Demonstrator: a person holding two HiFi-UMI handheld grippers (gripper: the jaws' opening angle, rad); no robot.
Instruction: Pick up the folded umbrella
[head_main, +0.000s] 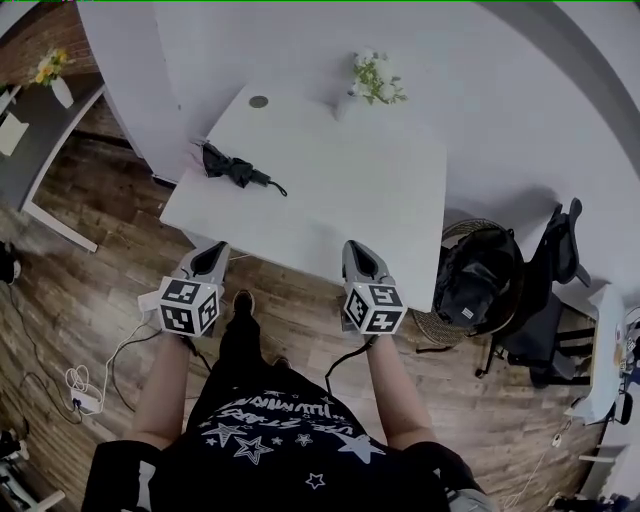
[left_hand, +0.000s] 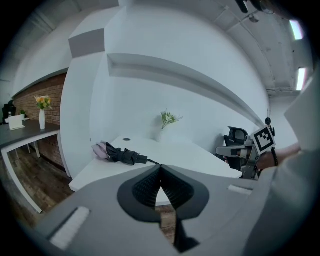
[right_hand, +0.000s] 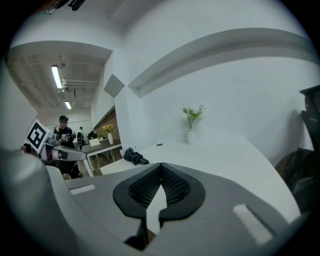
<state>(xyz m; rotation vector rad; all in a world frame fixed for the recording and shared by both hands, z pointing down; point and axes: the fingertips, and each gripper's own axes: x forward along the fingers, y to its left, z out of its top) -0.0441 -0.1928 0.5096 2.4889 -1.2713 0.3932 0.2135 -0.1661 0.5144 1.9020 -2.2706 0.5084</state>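
Note:
The folded black umbrella lies on the left part of the white table, handle toward the middle. It also shows in the left gripper view and small in the right gripper view. My left gripper hovers just short of the table's near edge, jaws shut with nothing in them; its tip points toward the table. My right gripper is level with it at the near edge, also shut and empty. Both are well short of the umbrella.
A white vase with flowers stands at the table's far edge, near a round cable port. A black office chair with a bag sits right of the table. A grey desk stands far left. Cables lie on the wooden floor.

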